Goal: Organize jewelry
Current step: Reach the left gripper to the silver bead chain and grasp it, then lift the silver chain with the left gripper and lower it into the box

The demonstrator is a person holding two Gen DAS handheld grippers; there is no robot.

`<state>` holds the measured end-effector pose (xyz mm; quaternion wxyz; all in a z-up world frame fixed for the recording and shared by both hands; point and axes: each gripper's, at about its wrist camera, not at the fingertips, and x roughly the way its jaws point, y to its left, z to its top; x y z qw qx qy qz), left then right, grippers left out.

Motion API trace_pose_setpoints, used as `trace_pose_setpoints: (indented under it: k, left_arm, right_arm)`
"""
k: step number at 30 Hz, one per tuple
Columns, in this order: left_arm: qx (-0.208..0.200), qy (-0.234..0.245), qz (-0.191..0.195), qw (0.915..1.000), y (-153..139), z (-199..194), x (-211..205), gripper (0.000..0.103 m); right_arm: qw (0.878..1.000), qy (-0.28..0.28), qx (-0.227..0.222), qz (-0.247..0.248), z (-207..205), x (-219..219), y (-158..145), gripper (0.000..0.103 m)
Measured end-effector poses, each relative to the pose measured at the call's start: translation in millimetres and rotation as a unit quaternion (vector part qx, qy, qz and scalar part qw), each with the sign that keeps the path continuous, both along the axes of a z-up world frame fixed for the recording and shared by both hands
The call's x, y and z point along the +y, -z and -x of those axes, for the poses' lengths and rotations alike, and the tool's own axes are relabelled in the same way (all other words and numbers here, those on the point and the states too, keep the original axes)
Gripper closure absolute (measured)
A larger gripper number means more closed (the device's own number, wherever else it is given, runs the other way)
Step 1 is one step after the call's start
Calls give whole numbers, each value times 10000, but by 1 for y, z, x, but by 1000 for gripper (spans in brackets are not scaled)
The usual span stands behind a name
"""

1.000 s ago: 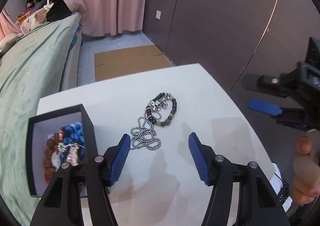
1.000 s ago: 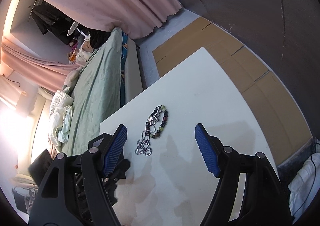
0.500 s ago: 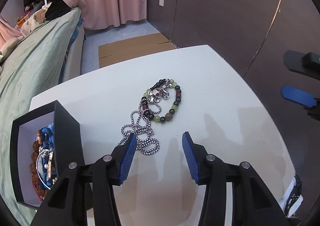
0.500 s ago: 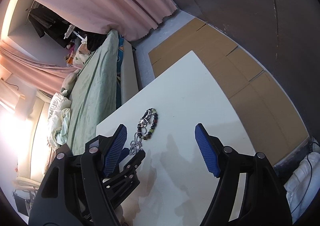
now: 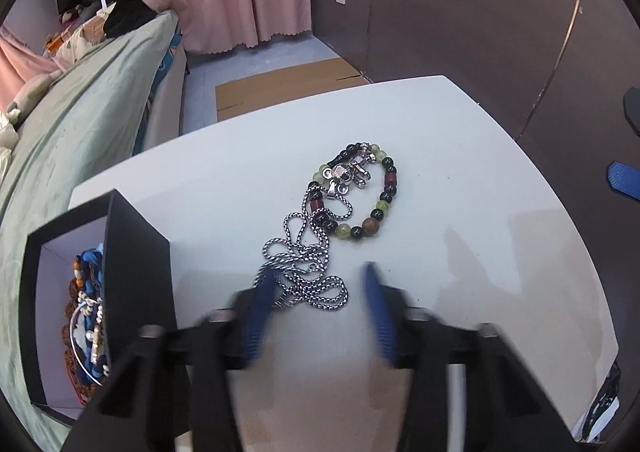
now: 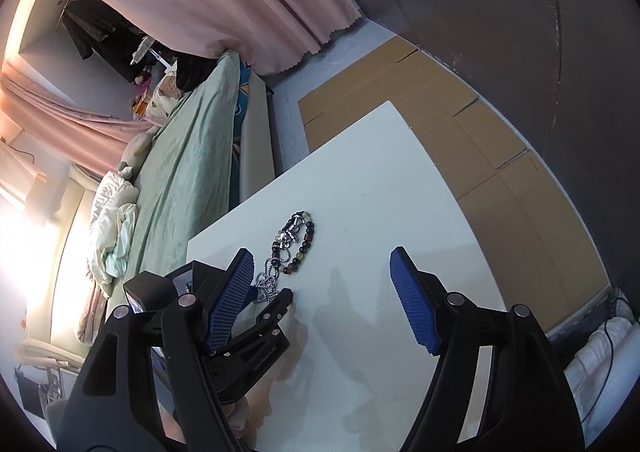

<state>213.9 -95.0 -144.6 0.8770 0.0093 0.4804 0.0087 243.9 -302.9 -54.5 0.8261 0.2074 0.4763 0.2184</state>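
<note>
Chain necklace, left gripper fingers straddling

1. You have one white table in front of you.
2. On it you have one silver chain necklace and one beaded bracelet, touching each other.
3. You have one black box at the table's left edge; the pieces piled inside are too tangled to count.
4. You hold two grippers: the left gripper and the right gripper.
</note>
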Motion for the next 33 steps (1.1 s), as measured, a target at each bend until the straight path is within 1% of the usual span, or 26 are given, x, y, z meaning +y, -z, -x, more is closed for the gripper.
trace_pose_setpoints:
  k: [1, 2, 3, 5, 6, 11, 17, 20, 22, 24, 29, 33]
  left_arm:
    - [11, 3, -12, 10000, -1, 0, 0, 82]
    - [3, 10, -17, 10000, -1, 1, 0, 92]
    - [5, 21, -7, 10000, -1, 1, 1, 91]
    - [15, 41, 206, 9998, -3, 2, 5, 92]
    - [-25, 52, 277, 9996, -6, 3, 6, 103]
    - [-174, 25, 556, 9983, -23, 7, 17, 103]
    - [-489, -16, 802, 9956, -51, 15, 27, 103]
    - [-575, -30, 751, 9955, -58, 18, 30, 103]
    - [-510, -42, 844, 9951, -56, 19, 34, 103]
    - [-578, -133, 894, 9942, -59, 22, 39, 103]
    - [-902, -184, 996, 9908, -83, 32, 45, 103]
    - [-1110, -185, 1003, 9886, -105, 39, 47, 103]
  right_arm:
    - [10000, -14, 5, 27, 0, 1, 1, 32]
    - [10000, -24, 10, 47, 0, 1, 1, 32]
    - [10000, -42, 18, 79, 0, 3, 2, 32]
    - [9999, -61, 45, 105, -1, 5, 4, 32]
    - [9999, -70, 62, 110, -1, 5, 6, 32]
    - [9997, -142, 151, 101, -5, 10, 12, 32]
    - [9992, -243, 280, 114, -10, 20, 20, 32]
    - [9991, -262, 306, 148, -11, 25, 22, 32]
    - [9991, -271, 302, 152, -10, 26, 21, 32]
    - [9990, -283, 297, 163, -10, 26, 21, 32]
    - [9990, -278, 316, 156, -10, 27, 21, 32]
    - [9985, -347, 393, 136, -11, 31, 23, 32]
